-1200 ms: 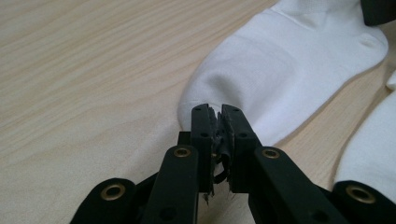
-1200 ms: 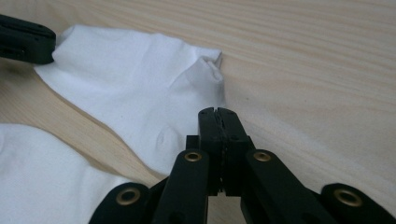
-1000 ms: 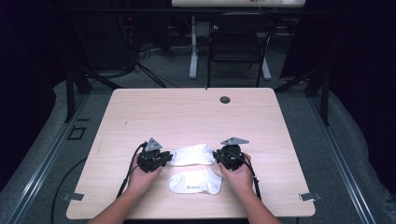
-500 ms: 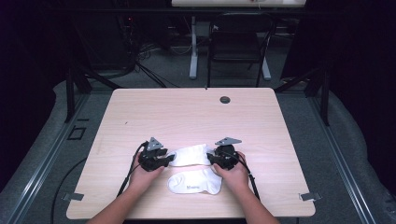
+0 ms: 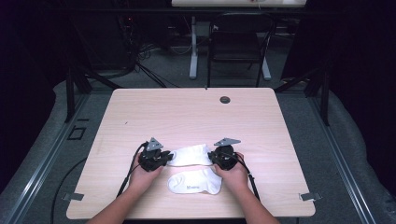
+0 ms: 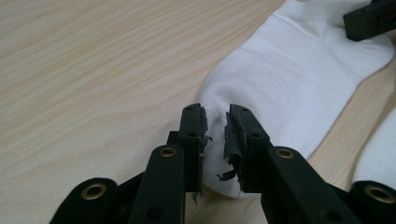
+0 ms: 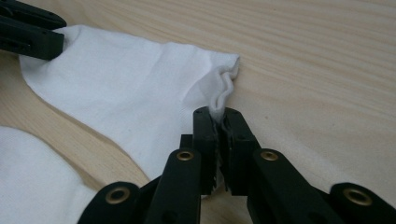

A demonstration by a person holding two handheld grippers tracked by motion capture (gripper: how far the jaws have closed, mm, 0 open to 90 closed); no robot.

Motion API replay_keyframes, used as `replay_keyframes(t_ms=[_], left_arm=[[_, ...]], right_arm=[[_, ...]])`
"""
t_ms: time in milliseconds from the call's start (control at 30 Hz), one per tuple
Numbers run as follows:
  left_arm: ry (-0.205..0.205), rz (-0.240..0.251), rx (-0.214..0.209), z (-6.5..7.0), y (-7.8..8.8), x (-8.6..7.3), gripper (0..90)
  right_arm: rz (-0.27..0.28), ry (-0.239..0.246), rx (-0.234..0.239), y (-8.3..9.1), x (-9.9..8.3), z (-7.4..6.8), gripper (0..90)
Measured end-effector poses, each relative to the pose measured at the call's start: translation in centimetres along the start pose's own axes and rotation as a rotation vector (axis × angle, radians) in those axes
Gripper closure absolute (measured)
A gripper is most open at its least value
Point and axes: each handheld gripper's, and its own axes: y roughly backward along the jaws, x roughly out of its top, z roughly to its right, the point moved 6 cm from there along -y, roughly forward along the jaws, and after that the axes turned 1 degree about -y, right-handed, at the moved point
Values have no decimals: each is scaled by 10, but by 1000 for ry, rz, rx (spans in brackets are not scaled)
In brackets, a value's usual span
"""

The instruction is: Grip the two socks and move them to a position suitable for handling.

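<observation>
On the near half of the table (image 5: 196,112), two white socks are lying side by side, leaving the far half as bare wood with wide room for moving; only a small dark round fitting (image 5: 225,100) is sitting near the far edge. Farther sock (image 5: 189,155) is stretching flat between both grippers, its ends well inside the table's side edges. Nearer sock (image 5: 194,182) is lying loose just beside it, close to the near edge, between the person's two hands. Left gripper (image 6: 215,135) is clamping the rounded toe end of the farther sock, its jaws having just been closing with cloth bunching between the worn pads. Right gripper (image 7: 218,122) is pinching the puckered cuff edge, jaws having just been closing, nearly meeting on the cloth.
</observation>
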Motion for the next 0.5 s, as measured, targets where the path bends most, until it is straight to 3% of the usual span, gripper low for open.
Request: replay_keyframes(t_ms=[300, 500], left_arm=[[43, -2, -40, 0, 0, 0, 852], [30, -10, -29, 1, 1, 0, 861]], right_arm=[[-4, -30, 22, 1, 0, 1, 866], [6, -33, 34, 3, 2, 0, 868]])
